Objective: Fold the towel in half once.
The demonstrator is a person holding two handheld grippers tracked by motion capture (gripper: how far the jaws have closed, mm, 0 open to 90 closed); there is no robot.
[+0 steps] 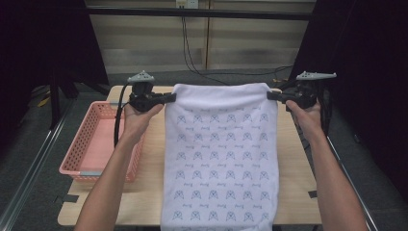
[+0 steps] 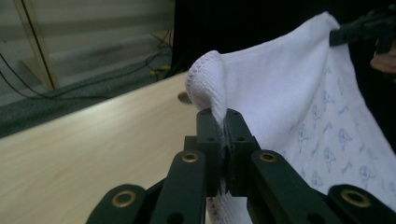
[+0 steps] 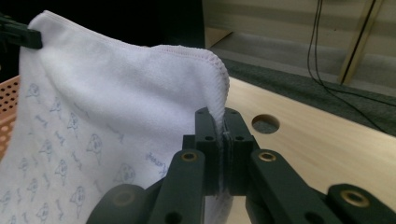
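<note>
- White towel (image 1: 221, 159) printed with rows of small blue motifs, held up by its two far corners and draped down toward the near table edge, lower end hanging past that edge in the high view.
- Left gripper (image 1: 169, 97) clamped on the towel's far left corner; jaws pressed together in the left gripper view, with the stitched hem (image 2: 201, 81) bunched just above them (a small fold curling over the jaw tips).
- Right gripper (image 1: 270, 95) clamped on the far right corner; jaws likewise closed on the fabric in the right gripper view, hem edge (image 3: 219, 70) curving down into the pinch.
- Top edge of the towel stretched between the two grippers, sagging slightly in the middle, lifted off the wooden table (image 1: 298, 159).
- Left hand (image 1: 139, 115) and right hand (image 1: 304, 113) wrapped around the gripper handles, forearms entering from the bottom of the high view.
- Pink perforated basket (image 1: 79, 154) on the left part of the table, just beside the left forearm, apart from the towel.
- Round hole (image 3: 265, 123) in the tabletop near the right gripper's jaws (seen in the right gripper view).
- Black cables (image 1: 192, 57) trailing across the floor beyond the far table edge.
</note>
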